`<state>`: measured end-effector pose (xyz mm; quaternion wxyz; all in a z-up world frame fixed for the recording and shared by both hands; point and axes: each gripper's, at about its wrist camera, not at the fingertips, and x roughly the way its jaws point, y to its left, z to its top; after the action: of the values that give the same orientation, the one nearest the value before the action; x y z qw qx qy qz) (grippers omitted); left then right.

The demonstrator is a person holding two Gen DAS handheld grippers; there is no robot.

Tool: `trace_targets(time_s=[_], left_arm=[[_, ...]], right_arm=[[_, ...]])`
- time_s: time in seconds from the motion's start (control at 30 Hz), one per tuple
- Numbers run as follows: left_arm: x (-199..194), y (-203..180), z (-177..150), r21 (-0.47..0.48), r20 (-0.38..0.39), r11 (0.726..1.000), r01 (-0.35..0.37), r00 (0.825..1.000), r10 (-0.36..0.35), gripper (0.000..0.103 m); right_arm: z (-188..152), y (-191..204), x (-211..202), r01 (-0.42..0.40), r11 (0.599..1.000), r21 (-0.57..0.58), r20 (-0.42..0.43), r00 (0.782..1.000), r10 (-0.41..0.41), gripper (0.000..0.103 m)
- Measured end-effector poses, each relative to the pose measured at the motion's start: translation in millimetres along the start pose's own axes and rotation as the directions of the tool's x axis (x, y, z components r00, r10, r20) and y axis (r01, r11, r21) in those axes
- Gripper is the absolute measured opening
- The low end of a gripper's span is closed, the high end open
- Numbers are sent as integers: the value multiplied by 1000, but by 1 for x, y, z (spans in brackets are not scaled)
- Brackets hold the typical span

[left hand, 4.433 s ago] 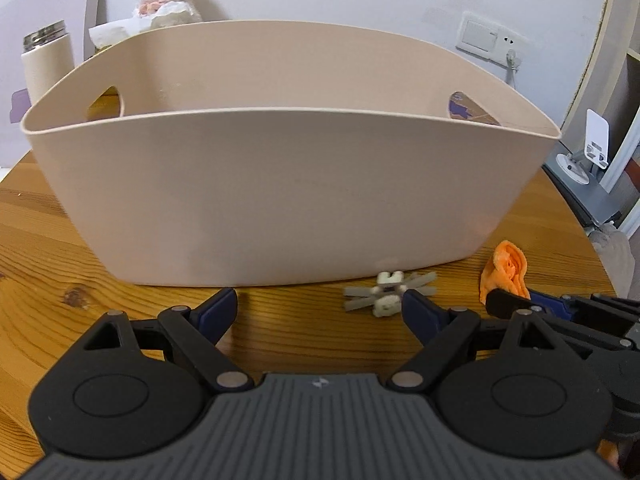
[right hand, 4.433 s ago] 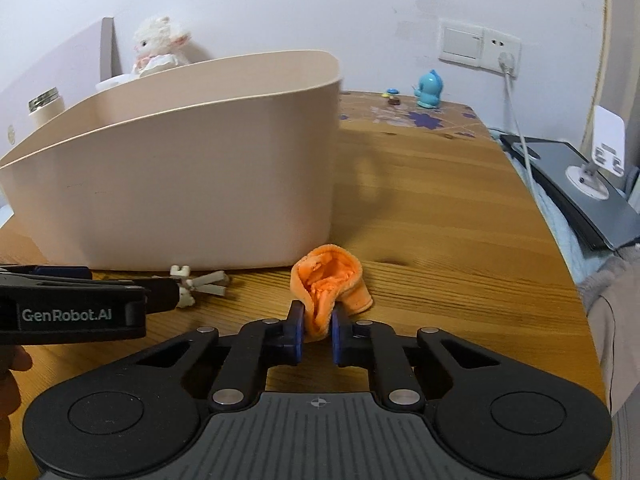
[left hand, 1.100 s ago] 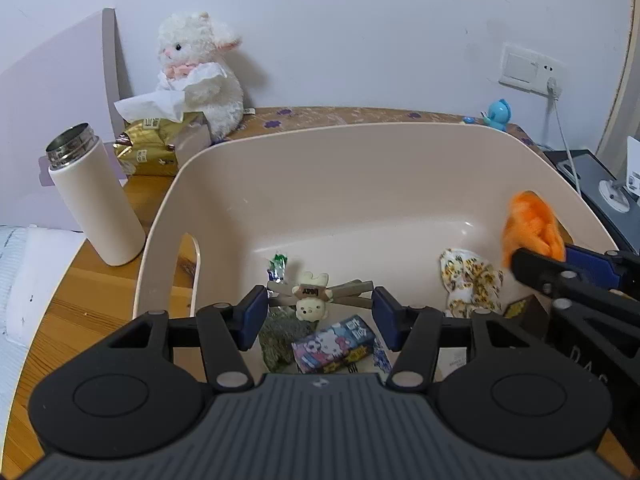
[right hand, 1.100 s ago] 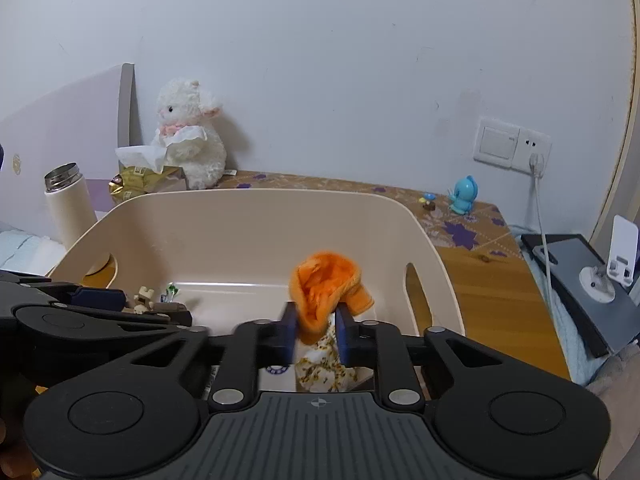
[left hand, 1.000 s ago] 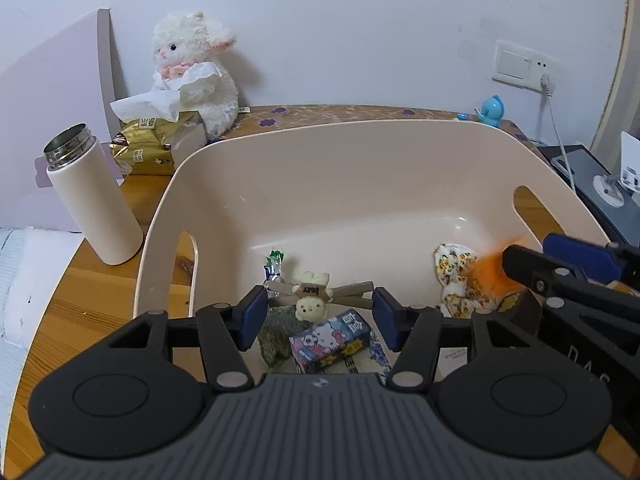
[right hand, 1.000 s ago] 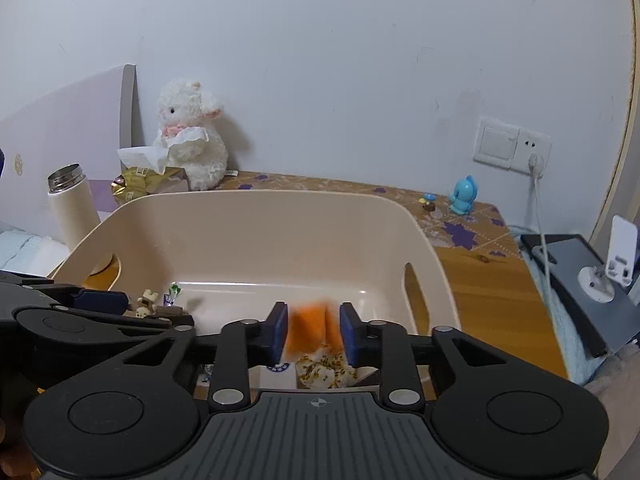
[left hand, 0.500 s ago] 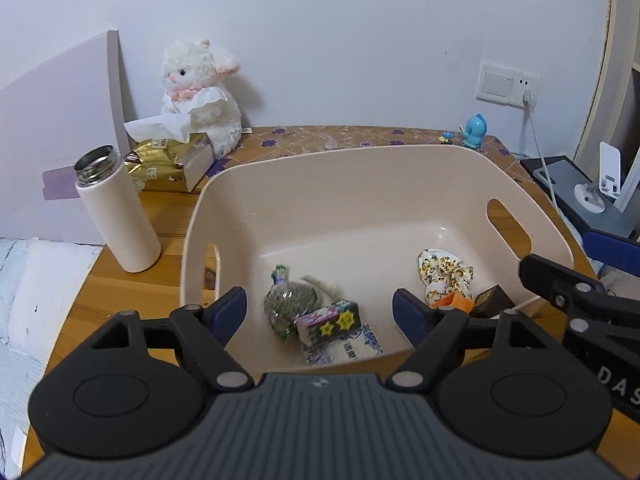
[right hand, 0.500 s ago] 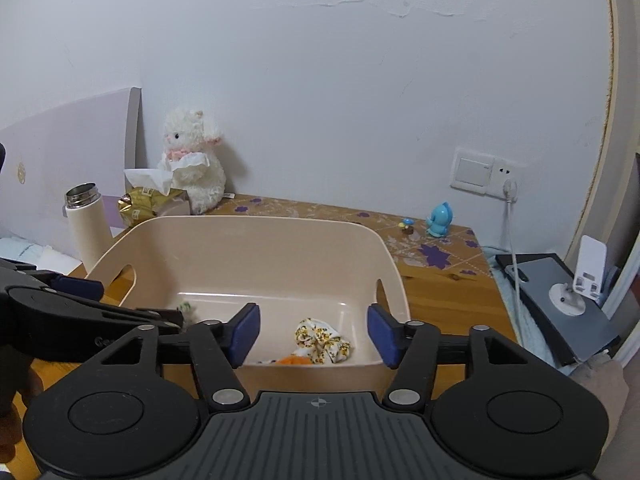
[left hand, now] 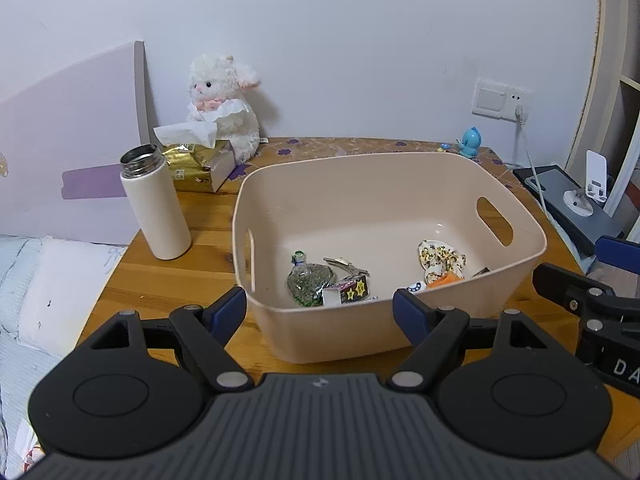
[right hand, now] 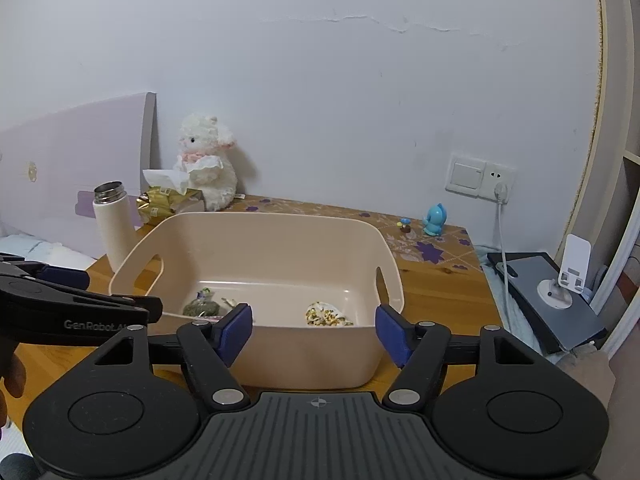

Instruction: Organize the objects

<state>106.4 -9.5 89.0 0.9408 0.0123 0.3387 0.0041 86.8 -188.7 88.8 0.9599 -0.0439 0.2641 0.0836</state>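
Note:
A beige plastic bin [left hand: 384,160] [right hand: 280,220] stands on the wooden table [left hand: 168,280]. Inside lie a green-filled bag [left hand: 310,282] [right hand: 200,309], a grey clip toy [left hand: 346,265], a small starred box [left hand: 347,290], a patterned cloth [left hand: 440,258] [right hand: 326,315] and the orange cloth [left hand: 446,280]. My left gripper [left hand: 320,312] hovers open above the bin's near wall, empty. My right gripper [right hand: 314,332] is also open and empty, higher and further back. The right gripper's body [left hand: 592,312] shows at the left view's right edge.
A white flask [left hand: 156,208] [right hand: 112,226] stands left of the bin. Behind it are a gold tissue pack [left hand: 196,164] and a white plush lamb [left hand: 222,108] [right hand: 206,168]. A blue figurine [left hand: 470,142] [right hand: 435,219], wall socket with cable [right hand: 500,192] and phone stand [right hand: 560,280] are right.
The right gripper let go of the orange cloth and the left let go of the clip toy; both now lie in the bin. Both grippers opened wide and drew up and back.

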Motion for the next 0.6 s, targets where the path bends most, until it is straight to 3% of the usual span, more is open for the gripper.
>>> trace_targets(time_s=[0.6], left_arm=[[-56,9,-30,-14,35,999,46,998,-45,83]], right_arm=[[-18,1,-50,-24,999,40,13,1000,24,78]])
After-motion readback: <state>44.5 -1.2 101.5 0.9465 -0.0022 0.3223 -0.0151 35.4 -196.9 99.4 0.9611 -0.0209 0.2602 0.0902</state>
